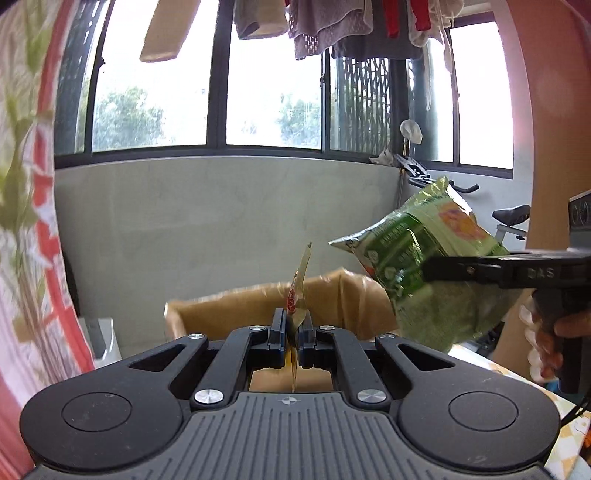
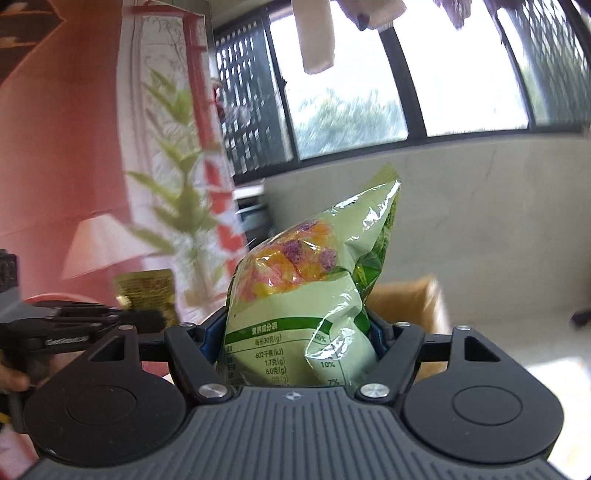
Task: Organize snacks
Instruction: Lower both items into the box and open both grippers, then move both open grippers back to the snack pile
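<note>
In the left wrist view my left gripper (image 1: 294, 328) is shut on a thin gold snack packet (image 1: 300, 291), seen edge-on and standing up between the pads. Behind it lies an open cardboard box (image 1: 236, 310). To the right, my right gripper (image 1: 454, 271) holds a puffy green snack bag (image 1: 417, 251) in the air above the box's right side, with a person's hand (image 1: 546, 332) on its grip. In the right wrist view the green snack bag (image 2: 295, 295) fills the space between the jaws of the right gripper (image 2: 295, 339), which are shut on it. The left gripper (image 2: 147, 319) carries the gold packet (image 2: 147, 291) at the left.
A grey half wall under wide windows (image 1: 273, 92) stands behind the box, with laundry (image 1: 325, 26) hanging overhead. A red and white curtain with a leaf print (image 1: 26, 221) hangs at the left. An exercise bike (image 1: 509, 218) is at the right, and a checkered tabletop (image 1: 569, 435) is below.
</note>
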Motion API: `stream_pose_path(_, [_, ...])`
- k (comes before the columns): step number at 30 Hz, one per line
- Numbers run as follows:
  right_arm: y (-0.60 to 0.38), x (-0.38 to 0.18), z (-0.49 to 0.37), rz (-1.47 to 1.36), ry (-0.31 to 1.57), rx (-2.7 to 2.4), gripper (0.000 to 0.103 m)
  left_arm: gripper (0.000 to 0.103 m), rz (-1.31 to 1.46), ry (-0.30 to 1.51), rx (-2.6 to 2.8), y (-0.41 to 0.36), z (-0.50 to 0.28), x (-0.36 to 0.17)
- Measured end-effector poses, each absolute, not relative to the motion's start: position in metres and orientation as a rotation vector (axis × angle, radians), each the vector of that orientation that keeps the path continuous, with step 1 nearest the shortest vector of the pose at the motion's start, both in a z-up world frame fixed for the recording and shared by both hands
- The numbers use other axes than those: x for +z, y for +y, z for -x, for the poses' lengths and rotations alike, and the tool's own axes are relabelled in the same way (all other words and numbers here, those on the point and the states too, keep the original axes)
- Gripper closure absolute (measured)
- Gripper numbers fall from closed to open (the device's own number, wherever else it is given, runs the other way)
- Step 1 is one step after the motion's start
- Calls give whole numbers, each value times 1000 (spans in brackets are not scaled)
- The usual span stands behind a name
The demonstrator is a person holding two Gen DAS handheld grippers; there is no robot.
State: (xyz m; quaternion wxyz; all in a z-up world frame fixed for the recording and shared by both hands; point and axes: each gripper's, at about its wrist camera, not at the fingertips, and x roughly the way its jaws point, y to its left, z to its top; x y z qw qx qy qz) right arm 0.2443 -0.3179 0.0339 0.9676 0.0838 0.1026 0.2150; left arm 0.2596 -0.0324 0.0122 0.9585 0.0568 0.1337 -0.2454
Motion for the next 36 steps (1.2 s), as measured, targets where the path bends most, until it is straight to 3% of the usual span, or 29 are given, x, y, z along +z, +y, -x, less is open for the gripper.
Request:
stream_pose_path(13, [-285,6,-354,89,260,227,30,96,-106,377,-399,-70,-370,-7])
stream_pose_path(19, [-268,-22,-385,131,458,252,27,94,-121,440,-362,-76,-392,-19])
stream_pose_path(21, [-264,-28,-391,152,518,249,26,82,-115,458,-356,-74,-396,-22])
stream_pose_path(23, [-263,-30,-393,158,526,236,23,60,-107,455,-349,-73,-396,-23])
stream_pose_path(26, [-271,-25,-389,110,506,230,13,57,-108,449,-347,-68,-388,-20])
stream_pose_path(36, [-301,-11,-343,-31,427,308,13,47,-57,469,-331,-43,-359,-15])
